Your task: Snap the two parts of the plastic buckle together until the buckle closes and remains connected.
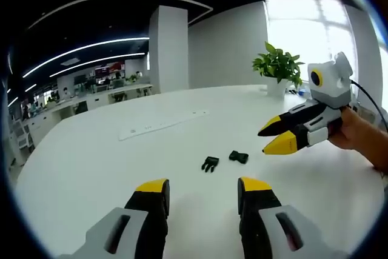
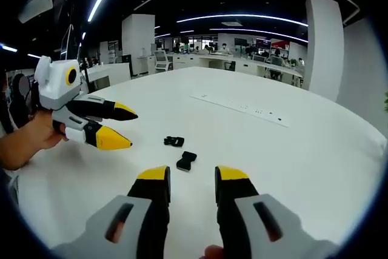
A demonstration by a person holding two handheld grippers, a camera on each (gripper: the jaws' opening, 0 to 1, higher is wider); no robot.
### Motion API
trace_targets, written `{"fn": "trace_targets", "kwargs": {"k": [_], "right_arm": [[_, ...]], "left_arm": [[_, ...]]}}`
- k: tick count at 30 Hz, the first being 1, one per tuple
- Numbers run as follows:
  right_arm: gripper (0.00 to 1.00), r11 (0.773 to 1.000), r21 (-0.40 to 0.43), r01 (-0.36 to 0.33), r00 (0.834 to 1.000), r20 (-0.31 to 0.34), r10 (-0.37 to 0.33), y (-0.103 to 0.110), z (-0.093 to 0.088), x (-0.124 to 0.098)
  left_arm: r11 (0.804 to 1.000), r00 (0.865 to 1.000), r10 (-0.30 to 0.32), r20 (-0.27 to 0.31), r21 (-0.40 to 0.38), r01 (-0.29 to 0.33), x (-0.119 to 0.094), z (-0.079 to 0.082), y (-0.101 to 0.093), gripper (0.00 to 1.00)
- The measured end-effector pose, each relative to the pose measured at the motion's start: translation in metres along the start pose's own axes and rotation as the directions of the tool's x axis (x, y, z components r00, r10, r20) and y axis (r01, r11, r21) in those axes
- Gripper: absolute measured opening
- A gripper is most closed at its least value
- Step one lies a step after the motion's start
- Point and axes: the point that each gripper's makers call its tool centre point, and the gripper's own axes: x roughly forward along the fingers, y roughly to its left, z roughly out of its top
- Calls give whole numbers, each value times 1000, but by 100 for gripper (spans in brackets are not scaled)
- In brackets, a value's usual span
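Two small black buckle parts lie apart on the white table (image 1: pixel 85 162). In the left gripper view the pronged part (image 1: pixel 210 164) lies left of the socket part (image 1: pixel 238 157), a short gap between them. My left gripper (image 1: pixel 203 187) stands open just short of them with nothing between its jaws. My right gripper (image 1: pixel 271 137) comes in from the right, open, hovering above the table beside the socket part. In the right gripper view the two parts (image 2: pixel 174 141) (image 2: pixel 186 161) lie just beyond my open right gripper (image 2: pixel 192 175). The left gripper (image 2: pixel 126 128) hovers open at the left.
A long white strip (image 1: pixel 163 124) (image 2: pixel 239 106) lies flat farther back on the table. A potted plant (image 1: pixel 279 68) stands at the table's far edge near a window. A hand (image 1: pixel 357 137) (image 2: pixel 27 137) holds each gripper. Office desks and a white pillar (image 1: pixel 168 50) stand behind.
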Motion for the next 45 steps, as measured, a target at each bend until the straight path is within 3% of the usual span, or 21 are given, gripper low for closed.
{"fn": "trace_targets", "kwargs": {"k": [22,38,40,45], "right_arm": [[22,999,31,-10,1000,-3,10,4,-7,21],[21,999,41,-1,1000,-13,1,-16,-1,45],[21,999,34,8,1000,-15,-7,-26,2,54],[20,999,24,29,1000,-8,-29,-16,-4,43]], "left_arm": [[1000,999,-13,-44,16,14,27,-7,-1,39],[1000,999,-21,-48,-1,21,40,-7,-2,37],[1000,999,-24,-44,-3,24,41,-7,-3,37],[1000,999,-24,-43,-3,24,42,-6,-3,37]]}}
